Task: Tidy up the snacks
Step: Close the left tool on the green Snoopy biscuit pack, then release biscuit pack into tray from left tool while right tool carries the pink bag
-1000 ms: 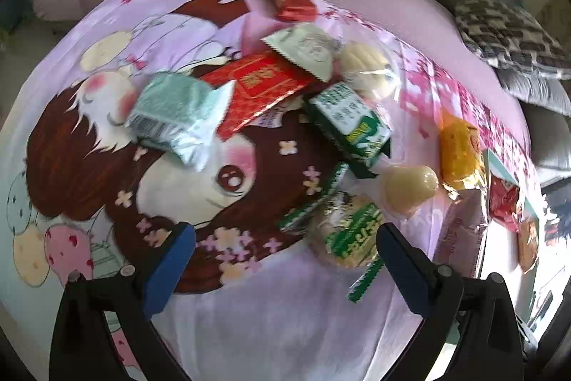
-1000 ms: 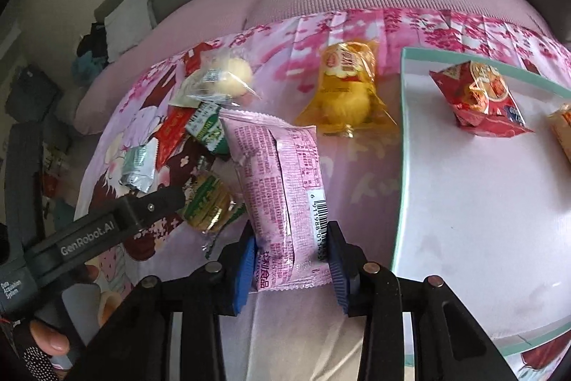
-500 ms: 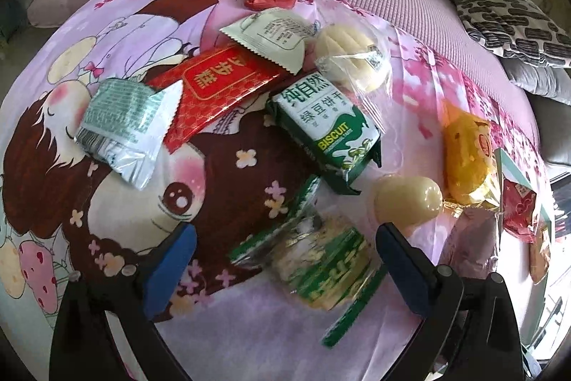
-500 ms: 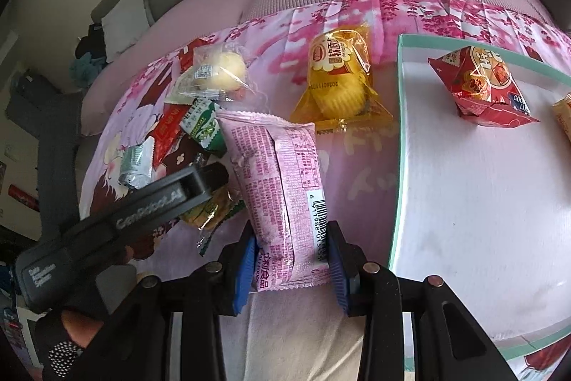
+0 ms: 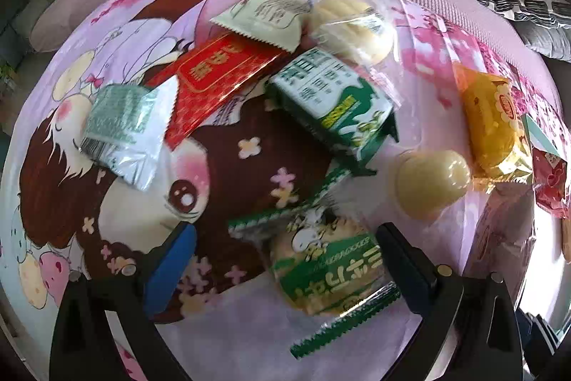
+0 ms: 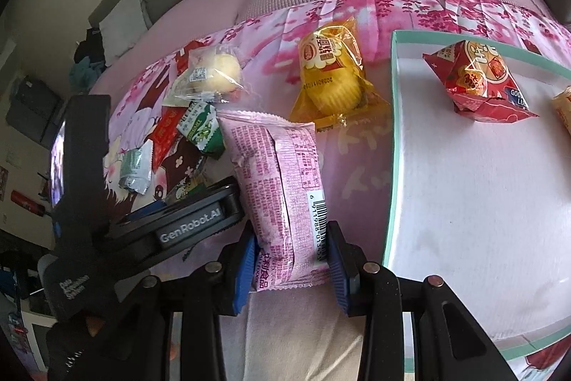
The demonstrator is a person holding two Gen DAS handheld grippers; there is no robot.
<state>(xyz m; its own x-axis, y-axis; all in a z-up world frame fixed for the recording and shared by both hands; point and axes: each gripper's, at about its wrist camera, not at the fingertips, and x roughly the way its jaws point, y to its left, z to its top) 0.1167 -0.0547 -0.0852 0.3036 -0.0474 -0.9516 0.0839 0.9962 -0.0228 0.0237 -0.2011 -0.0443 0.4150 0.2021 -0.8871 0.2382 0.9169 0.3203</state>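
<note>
My right gripper [image 6: 291, 259] is shut on a pink snack packet [image 6: 282, 188], held above the cartoon-print cloth just left of the white tray [image 6: 390, 145] with its teal rim. A red snack bag [image 6: 478, 84] lies in that tray. My left gripper [image 5: 285, 270] stands open and points steeply down over a clear green-striped cookie packet [image 5: 328, 266], which lies between its fingers untouched. Its black body [image 6: 185, 224] shows in the right wrist view beside the pink packet.
Loose snacks crowd the cloth: a green biscuit box [image 5: 335, 109], a red flat packet [image 5: 217, 77], a silver-green packet [image 5: 125, 127], a round pale bun [image 5: 428, 181], a wrapped bread [image 5: 353, 27], a yellow cake packet [image 6: 332, 77]. A pink sofa lies behind.
My left gripper has come closer to the snack pile, and the green-striped cookie packet now lies between its open fingers. The right gripper keeps still with the pink packet.
</note>
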